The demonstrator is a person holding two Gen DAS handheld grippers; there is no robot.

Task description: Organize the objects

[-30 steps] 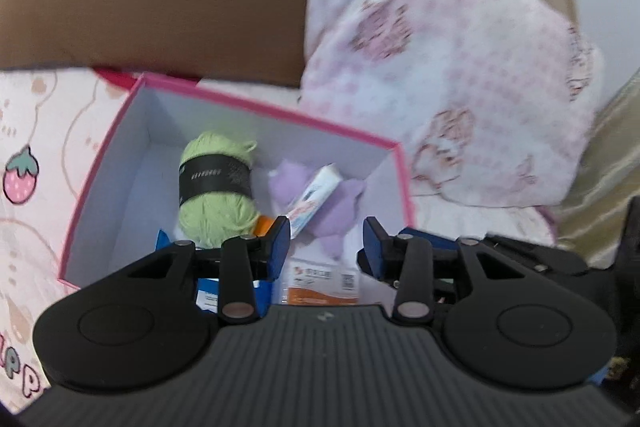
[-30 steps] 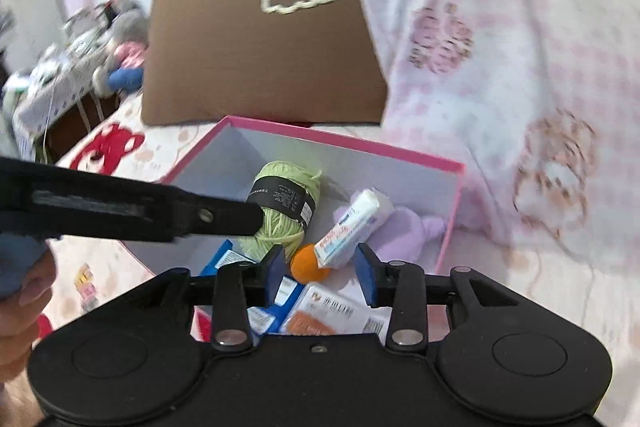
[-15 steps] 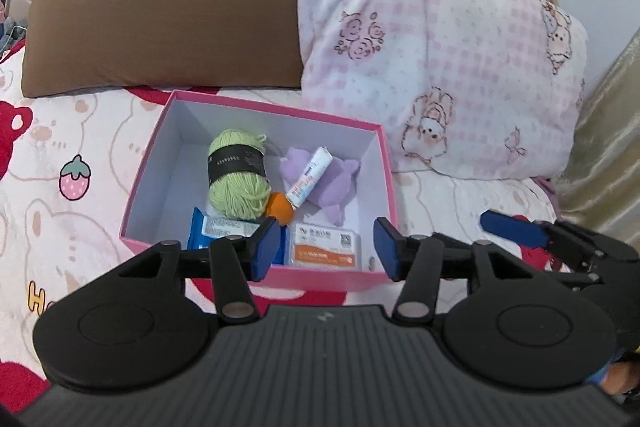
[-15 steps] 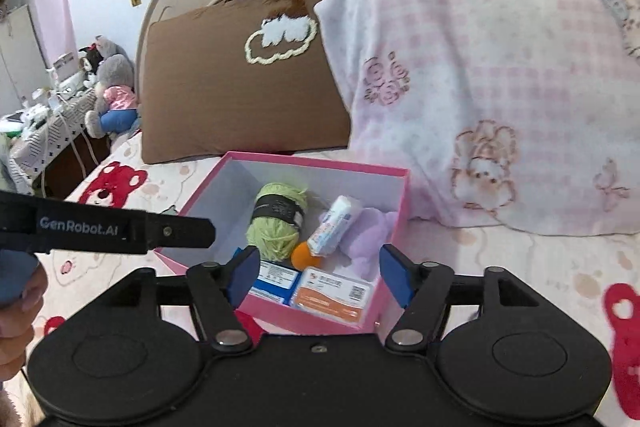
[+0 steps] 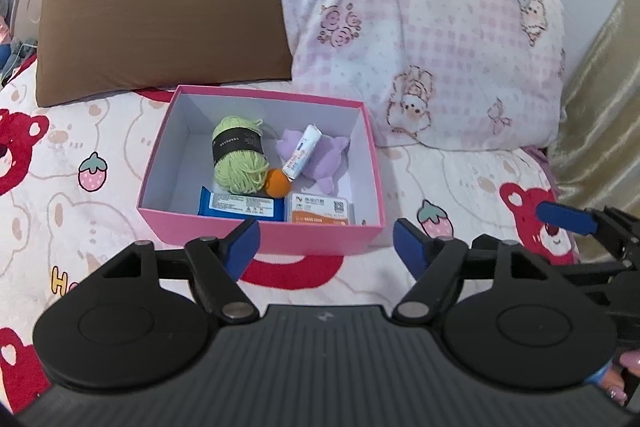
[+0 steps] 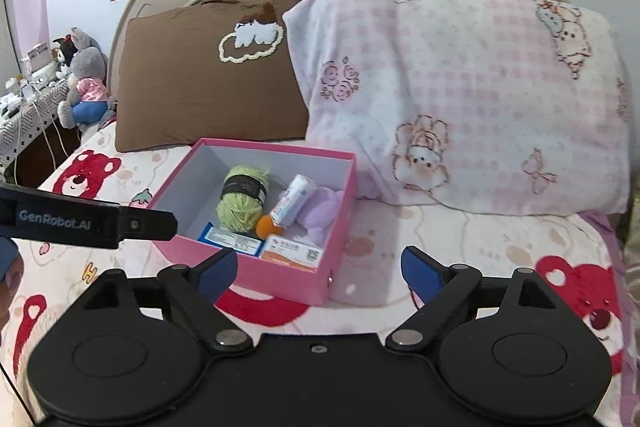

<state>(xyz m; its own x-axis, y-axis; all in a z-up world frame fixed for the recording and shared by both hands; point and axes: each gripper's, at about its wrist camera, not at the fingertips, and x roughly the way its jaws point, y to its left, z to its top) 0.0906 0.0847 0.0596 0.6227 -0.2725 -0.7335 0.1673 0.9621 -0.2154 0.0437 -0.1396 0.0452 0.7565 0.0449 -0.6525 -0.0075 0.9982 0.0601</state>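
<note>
Now the pink box (image 5: 260, 231) sits open on the bear-print bedspread (image 5: 60, 163), its long axis running across the view, just in front of the brown pillow (image 5: 160, 19) and the pink checked pillow (image 5: 420, 47). Inside the box, the green yarn ball (image 5: 239, 159) lies toward its left, the purple plush (image 5: 324, 157) toward its right with the white tube (image 5: 302, 151) slanting across it, and the orange ball (image 5: 277, 182) between them. Along the near wall lie a blue packet (image 5: 240, 206) and an orange-and-white packet (image 5: 322, 209). Both the left gripper (image 5: 326, 247) and the right gripper (image 6: 318, 271) have pulled back from the box since earlier; their jaws are opening, nothing between them.
</note>
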